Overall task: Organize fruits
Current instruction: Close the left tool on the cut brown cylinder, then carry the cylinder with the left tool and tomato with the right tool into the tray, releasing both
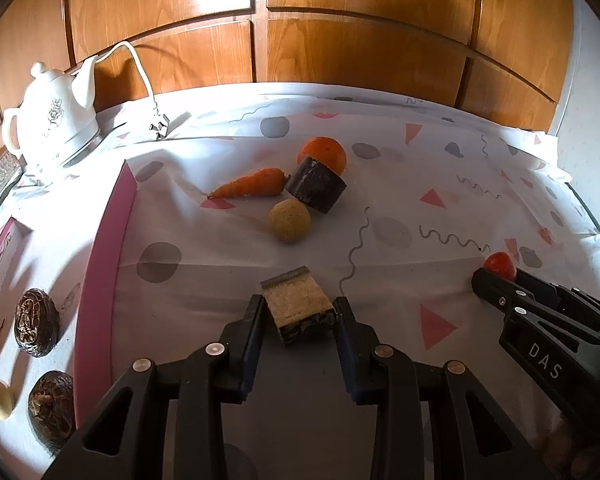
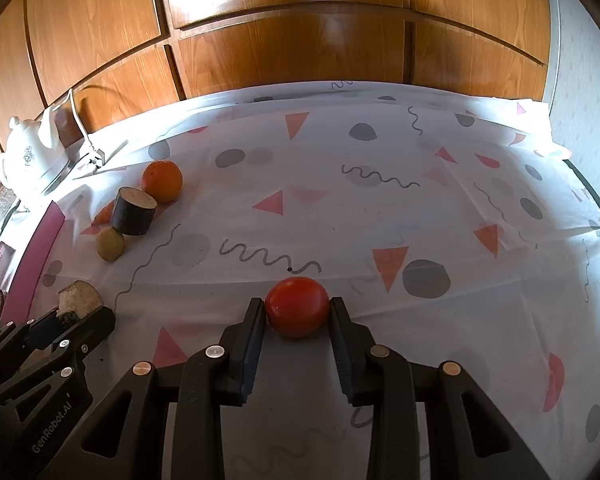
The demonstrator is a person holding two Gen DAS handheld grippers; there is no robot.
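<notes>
The left gripper (image 1: 300,312) clamps its jaws on a dark-skinned, pale-fleshed chunk (image 1: 298,304) at 6 o'clock on the patterned counter (image 1: 400,208); the right gripper (image 2: 298,312) pinches a red tomato (image 2: 297,306). At 12 o'clock lie a carrot (image 1: 250,188), an orange (image 1: 324,152) and a round yellow fruit (image 1: 290,221).

My left wrist camera rides just behind the left gripper (image 1: 300,312), angled down across the desk covered by a white patterned cloth (image 1: 380,216) toward the brown wooden panelled wall (image 1: 340,40). My right wrist camera sits likewise behind the right gripper (image 2: 298,312), further right. Both see the round orange fruit (image 1: 323,153), the white ceramic kettle (image 1: 52,120), and each other's gripper.
</notes>
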